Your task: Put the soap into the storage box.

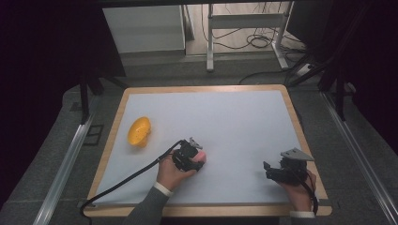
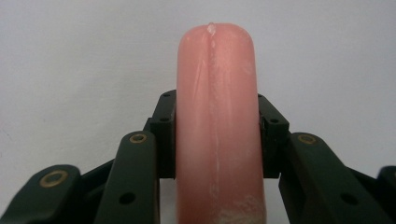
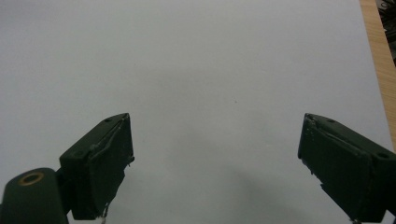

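We see the left claw (image 2: 217, 135) clamped on a pink sausage (image 2: 217, 116), low over the white desk (image 1: 234, 122) near its front edge. The sausage's long axis runs straight ahead between the jaws, its rounded tip pointing away; its near end is cut off. From above, the hand hides most of it, perhaps leaving just the tip visible. The right claw (image 3: 215, 163) gapes wide with nothing in it.

Both black grippers — left gripper (image 1: 196, 161), right gripper (image 1: 270, 171) — are showing brass-ringed pivots and small screw holes (a grey three-cornered plate topping each), while grey sleeves with white cuffs are covering the wrists.
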A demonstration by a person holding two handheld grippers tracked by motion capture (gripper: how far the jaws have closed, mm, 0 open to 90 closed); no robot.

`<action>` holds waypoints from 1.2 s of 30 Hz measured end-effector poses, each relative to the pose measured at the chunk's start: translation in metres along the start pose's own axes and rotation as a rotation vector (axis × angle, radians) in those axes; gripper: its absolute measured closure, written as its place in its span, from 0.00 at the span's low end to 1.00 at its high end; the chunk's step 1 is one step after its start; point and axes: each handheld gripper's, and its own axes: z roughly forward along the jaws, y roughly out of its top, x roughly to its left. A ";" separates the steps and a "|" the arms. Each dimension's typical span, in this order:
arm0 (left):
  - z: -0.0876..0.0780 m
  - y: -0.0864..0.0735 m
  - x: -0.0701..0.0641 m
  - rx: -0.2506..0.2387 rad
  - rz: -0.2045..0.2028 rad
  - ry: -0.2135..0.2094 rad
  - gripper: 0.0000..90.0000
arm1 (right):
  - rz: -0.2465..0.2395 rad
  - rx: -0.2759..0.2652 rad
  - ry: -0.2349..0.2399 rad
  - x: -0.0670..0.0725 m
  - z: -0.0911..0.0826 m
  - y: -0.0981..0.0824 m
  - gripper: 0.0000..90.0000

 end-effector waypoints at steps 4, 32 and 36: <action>-0.001 -0.001 -0.001 0.001 0.007 -0.005 0.67 | -0.002 0.002 -0.002 0.001 0.000 0.000 0.11; -0.040 -0.012 0.027 -0.084 -0.042 0.003 0.67 | -0.002 -0.001 -0.003 0.000 0.000 0.000 0.11; -0.041 -0.013 0.029 -0.082 -0.047 0.002 0.67 | -0.005 0.004 -0.006 0.001 0.001 0.000 0.11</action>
